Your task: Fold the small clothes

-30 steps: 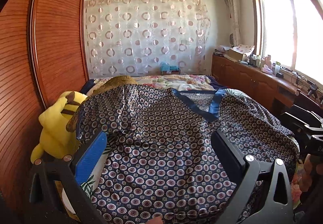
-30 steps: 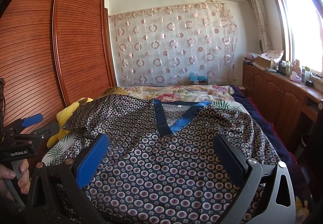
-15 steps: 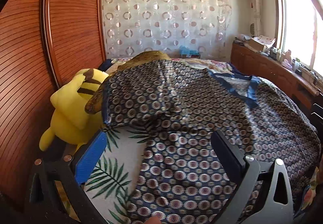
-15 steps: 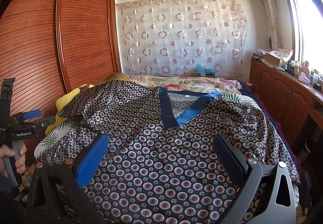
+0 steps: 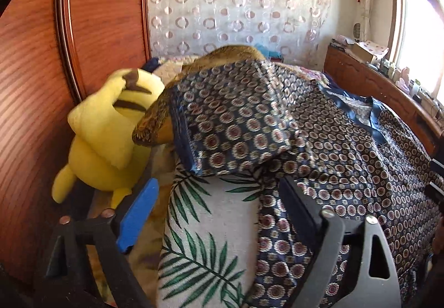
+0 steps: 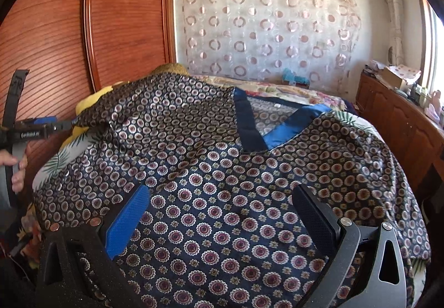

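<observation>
A dark blue patterned shirt (image 6: pixel 222 183) with a plain blue V-neck band (image 6: pixel 285 125) lies spread flat on the bed. Its left short sleeve (image 5: pixel 230 119) lies out toward the plush toy, resting partly on a brown cushion. My left gripper (image 5: pixel 219 205) is open and empty, low over the bed just in front of that sleeve's hem. My right gripper (image 6: pixel 222 213) is open and empty, low over the shirt's lower front. The left gripper also shows in the right wrist view (image 6: pixel 52 127), by the sleeve's edge.
A yellow plush toy (image 5: pixel 108 136) sits against the wooden wardrobe (image 5: pixel 36 86) at the bed's left. White bedding with green leaf print (image 5: pixel 211 238) shows beside the shirt. A wooden cabinet (image 6: pixel 399 119) with clutter runs along the right under the window.
My left gripper has swung left and moved closer to the shirt's left sleeve. My right gripper has moved down and closer over the shirt's front. Both stay open.
</observation>
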The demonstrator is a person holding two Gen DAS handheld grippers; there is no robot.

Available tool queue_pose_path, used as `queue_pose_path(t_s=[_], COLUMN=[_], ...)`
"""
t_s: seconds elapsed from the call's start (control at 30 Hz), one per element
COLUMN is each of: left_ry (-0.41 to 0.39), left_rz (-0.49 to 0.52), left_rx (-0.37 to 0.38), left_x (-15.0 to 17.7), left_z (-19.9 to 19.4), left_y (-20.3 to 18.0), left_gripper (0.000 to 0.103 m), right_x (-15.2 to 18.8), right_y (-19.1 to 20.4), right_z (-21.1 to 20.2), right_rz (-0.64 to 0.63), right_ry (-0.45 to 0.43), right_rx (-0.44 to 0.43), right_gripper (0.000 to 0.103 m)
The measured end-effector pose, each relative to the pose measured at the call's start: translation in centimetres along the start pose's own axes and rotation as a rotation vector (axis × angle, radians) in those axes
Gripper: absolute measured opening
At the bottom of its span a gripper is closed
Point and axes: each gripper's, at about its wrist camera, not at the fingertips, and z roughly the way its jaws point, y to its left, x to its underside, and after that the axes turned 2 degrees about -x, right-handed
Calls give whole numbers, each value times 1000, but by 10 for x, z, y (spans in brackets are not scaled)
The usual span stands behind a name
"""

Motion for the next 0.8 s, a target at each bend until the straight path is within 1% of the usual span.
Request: queue_pose_path(t_s=[0.07, 0.17, 0.37, 0.4, 0.43, 0.5, 0.53, 0.57, 0.6, 0.67, 0.73, 0.8], left_ry=[16, 20, 41, 47, 57, 70, 67, 63, 56, 38, 23, 14], left_rz=[-43, -87, -170, -179, -188, -202, -207, -205, -197, -172, -140, -111], left_rx=[25, 64, 160, 170, 170, 167, 174, 179, 186, 193, 200, 191], left_x=[-2, -5, -10, -11, -12, -12, -13, -15, -17, -23, -30, -37], left_z=[6, 11, 25, 29, 34, 39, 39, 39, 37, 33, 28, 23], left_y=[12, 20, 25, 26, 27, 28, 28, 29, 28, 24, 20, 16], left_gripper=[78, 69, 58, 57, 53, 40, 25, 14, 9, 3, 3, 2], right_x=[-1, -3, -6, -6, -6, -7, -7, -7, -7, -7, -7, -6], right_y=[0, 2, 7, 7, 6, 6, 6, 6, 5, 5, 4, 4], right_z=[2, 6, 23, 25, 28, 30, 30, 30, 30, 30, 29, 28], right_rz=[-8, -20, -31, -27, -26, -24, -25, -26, -24, -19, -17, -14], right_ry=[7, 12, 27, 32, 38, 48, 47, 45, 47, 46, 42, 38], right_rx=[-3, -4, -11, -18, -21, -24, -24, -23, -24, -26, -24, -24], right_gripper=[102, 102, 102, 102, 102, 102, 102, 102, 102, 102, 102, 102])
